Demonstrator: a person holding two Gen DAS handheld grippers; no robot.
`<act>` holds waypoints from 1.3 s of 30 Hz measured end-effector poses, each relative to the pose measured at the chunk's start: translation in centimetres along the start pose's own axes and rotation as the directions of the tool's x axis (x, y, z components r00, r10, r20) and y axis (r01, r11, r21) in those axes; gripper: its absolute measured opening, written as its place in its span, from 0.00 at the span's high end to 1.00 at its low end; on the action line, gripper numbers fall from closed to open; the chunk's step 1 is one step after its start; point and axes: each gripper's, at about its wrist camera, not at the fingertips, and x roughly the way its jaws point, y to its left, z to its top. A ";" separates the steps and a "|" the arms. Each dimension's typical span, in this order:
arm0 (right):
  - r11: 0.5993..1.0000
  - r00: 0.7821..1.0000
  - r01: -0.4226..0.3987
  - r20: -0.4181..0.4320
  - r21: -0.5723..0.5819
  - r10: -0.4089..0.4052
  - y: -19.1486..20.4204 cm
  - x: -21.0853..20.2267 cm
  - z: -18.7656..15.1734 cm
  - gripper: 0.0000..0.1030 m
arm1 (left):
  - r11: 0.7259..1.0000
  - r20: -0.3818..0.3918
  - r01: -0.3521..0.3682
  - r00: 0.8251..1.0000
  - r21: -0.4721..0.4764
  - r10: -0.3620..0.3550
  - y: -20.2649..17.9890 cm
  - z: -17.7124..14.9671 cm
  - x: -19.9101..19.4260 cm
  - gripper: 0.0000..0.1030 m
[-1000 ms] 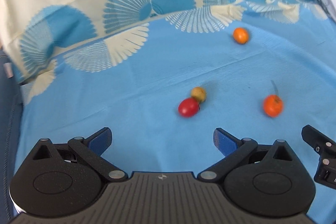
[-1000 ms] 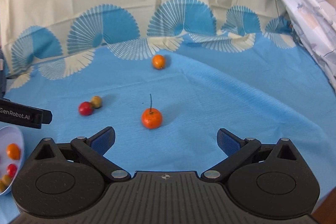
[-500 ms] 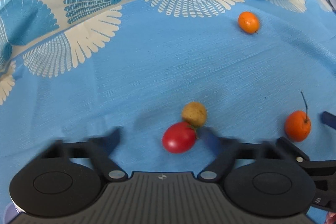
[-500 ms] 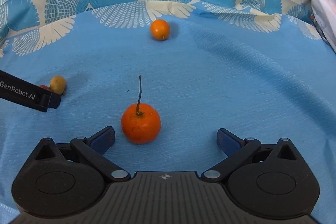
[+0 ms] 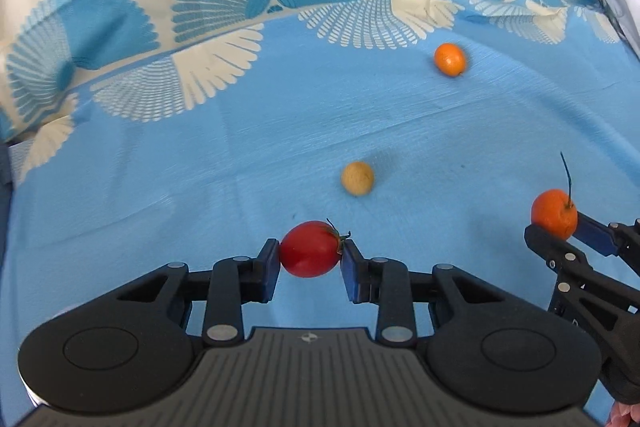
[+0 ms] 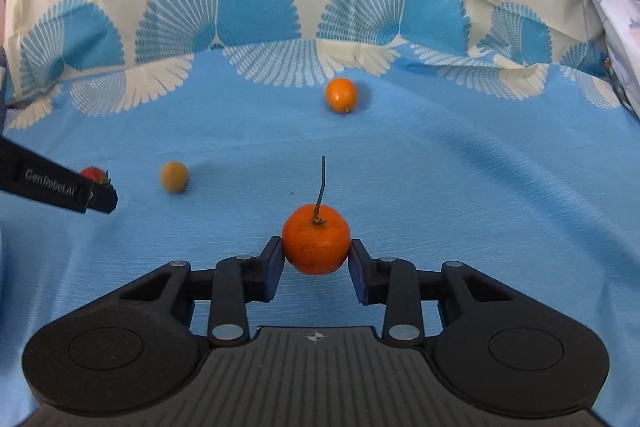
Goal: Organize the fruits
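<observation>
Left gripper [image 5: 310, 254], jaws just closed, pads pressing both sides of a smooth, glossy red tomato [image 5: 310, 249] with a green calyx. Right gripper [image 6: 316, 254], jaws likewise just closed, clamps a round, dimpled tangerine [image 6: 316, 244] bearing a thin upright stem. Both fruits sit low over a blue woven tablecloth [image 6: 460, 187] edged with cream fan motifs. Beyond the tomato lies a small, dull yellow-brown round fruit [image 5: 357, 178]; farther beyond, toward the patterned border, an oval orange kumquat [image 5: 450, 59]. No container is in view.
</observation>
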 end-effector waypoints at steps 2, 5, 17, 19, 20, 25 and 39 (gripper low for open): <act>1.000 1.000 -0.016 0.016 0.000 0.016 0.4 -2.1 0.1 0.64 | 1.000 0.007 -0.011 1.000 -0.011 0.011 0.0 -0.8 -2.4 0.65; 0.999 0.998 -0.055 0.031 -0.002 0.055 1.0 -5.7 0.0 0.64 | 0.999 0.011 -0.026 1.000 -0.039 0.027 0.3 -2.3 -6.1 0.65; 0.974 0.973 -0.216 0.072 -0.071 0.221 6.3 -19.7 -2.5 0.64 | 0.985 0.046 -0.078 0.995 -0.153 0.086 4.4 -11.2 -20.2 0.65; 0.966 0.966 -0.242 0.070 -0.092 0.249 7.5 -21.6 -3.2 0.64 | 0.982 0.056 -0.081 0.994 -0.173 0.092 5.3 -12.9 -22.1 0.65; 0.962 0.963 -0.252 0.072 -0.103 0.260 8.1 -22.5 -3.5 0.64 | 0.980 0.063 -0.083 0.993 -0.181 0.095 5.7 -13.6 -22.9 0.65; 0.940 0.945 -0.306 0.071 -0.153 0.319 10.9 -26.4 -5.2 0.64 | 0.969 0.088 -0.092 0.989 -0.231 0.115 7.5 -17.1 -26.8 0.65; 0.875 0.907 -0.367 0.089 -0.316 0.413 15.7 -33.5 -7.8 0.64 | 0.931 0.094 -0.120 0.982 -0.344 0.162 10.8 -24.7 -32.4 0.65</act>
